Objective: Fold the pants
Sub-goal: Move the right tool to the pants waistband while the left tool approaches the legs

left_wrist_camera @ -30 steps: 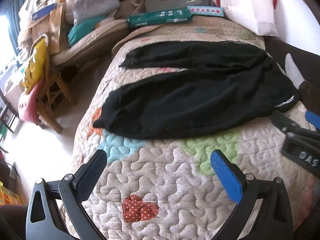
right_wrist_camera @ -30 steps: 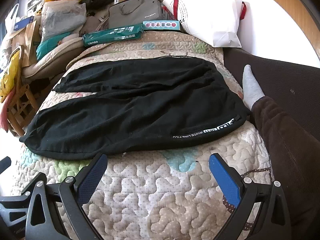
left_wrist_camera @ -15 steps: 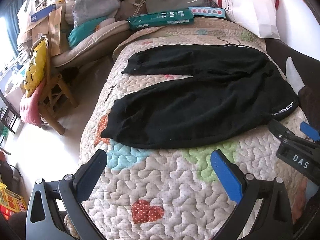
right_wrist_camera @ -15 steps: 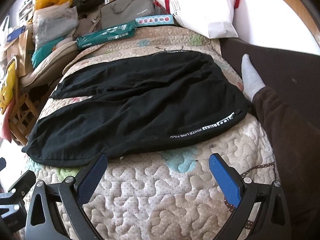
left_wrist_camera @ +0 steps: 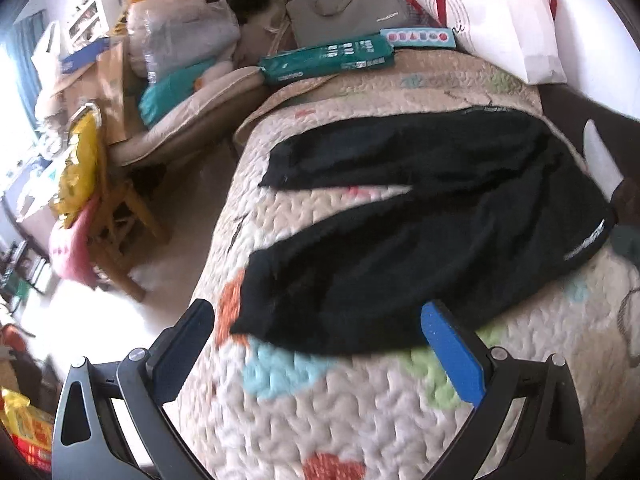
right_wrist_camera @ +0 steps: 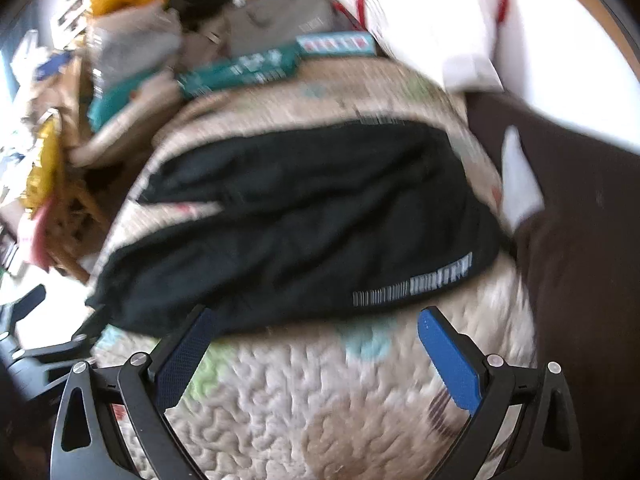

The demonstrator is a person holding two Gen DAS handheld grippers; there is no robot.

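Cluttered bags and boxes crowd the far end of the patchwork quilted bed [left_wrist_camera: 360, 408]. Black pants [left_wrist_camera: 420, 240] lie flat across it, legs leftward. Left gripper [left_wrist_camera: 316, 340] and right gripper [right_wrist_camera: 316, 336] hover spread wide, empty; the right view is motion-blurred, waistband lettering unreadable.

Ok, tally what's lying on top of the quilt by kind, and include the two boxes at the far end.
Black pants: 1
Green box: 1
Light blue box with coloured shapes: 1
White bag: 1
Total: 4, all on the quilt.
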